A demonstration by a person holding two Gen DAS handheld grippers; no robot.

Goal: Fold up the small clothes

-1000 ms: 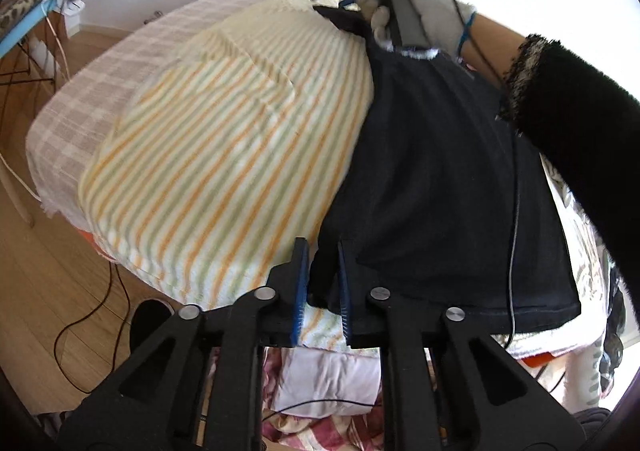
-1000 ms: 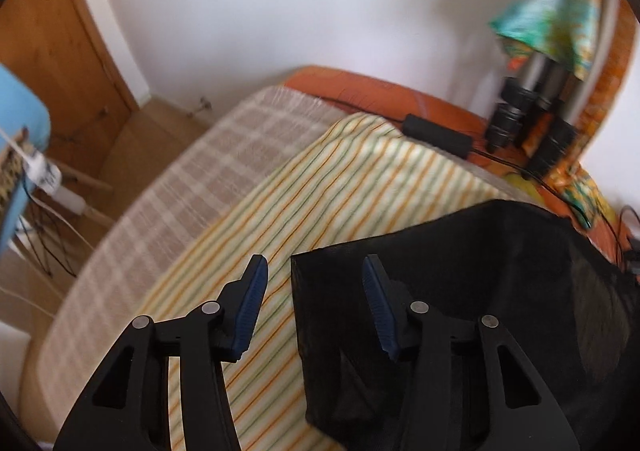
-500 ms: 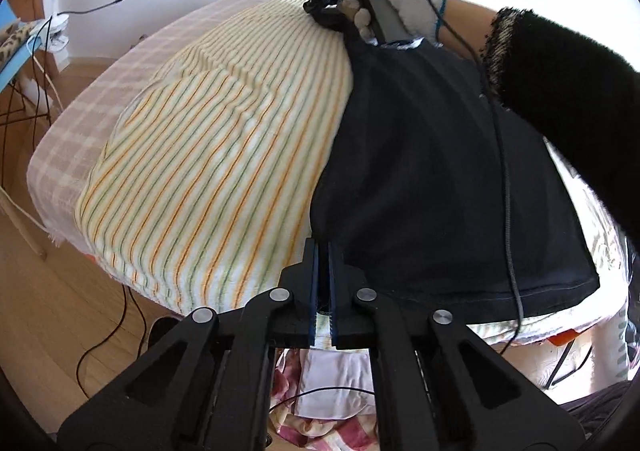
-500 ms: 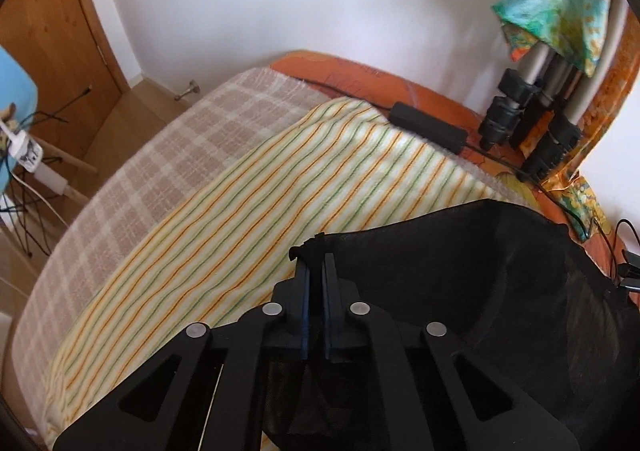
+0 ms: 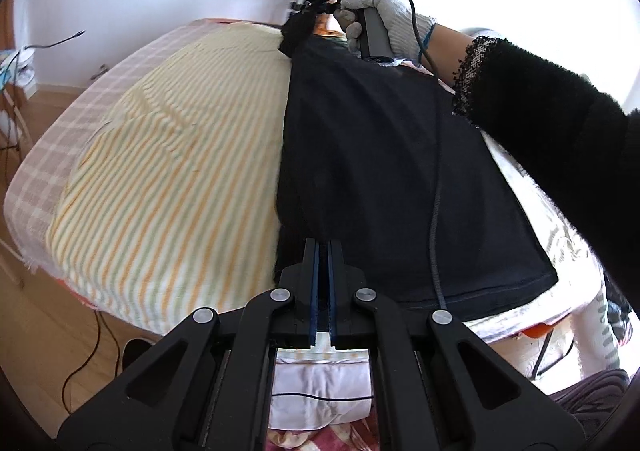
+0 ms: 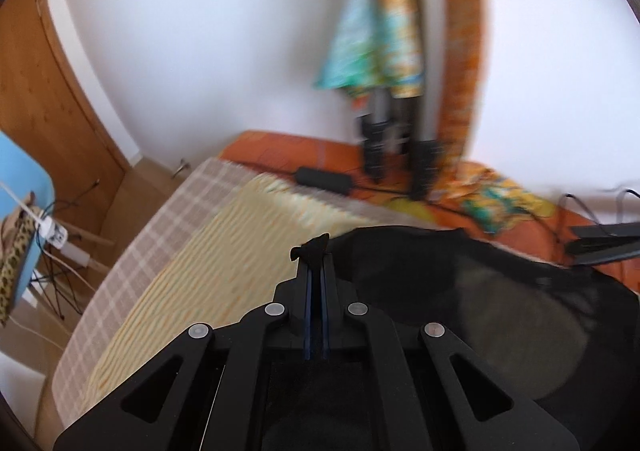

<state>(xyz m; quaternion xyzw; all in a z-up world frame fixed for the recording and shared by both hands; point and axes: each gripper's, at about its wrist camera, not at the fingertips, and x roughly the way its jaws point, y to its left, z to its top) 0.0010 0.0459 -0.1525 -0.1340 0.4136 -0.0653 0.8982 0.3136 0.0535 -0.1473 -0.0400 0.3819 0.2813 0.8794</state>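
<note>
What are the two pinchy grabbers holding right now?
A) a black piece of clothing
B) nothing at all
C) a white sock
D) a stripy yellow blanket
A: both the left gripper and the right gripper are closed on an edge of the black garment, one at the near corner and one at the far corner; the striped blanket just lies underneath.

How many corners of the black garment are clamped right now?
2: the left gripper clamps the black garment's near corner, the right gripper its far corner. Other corners lie free.
</note>
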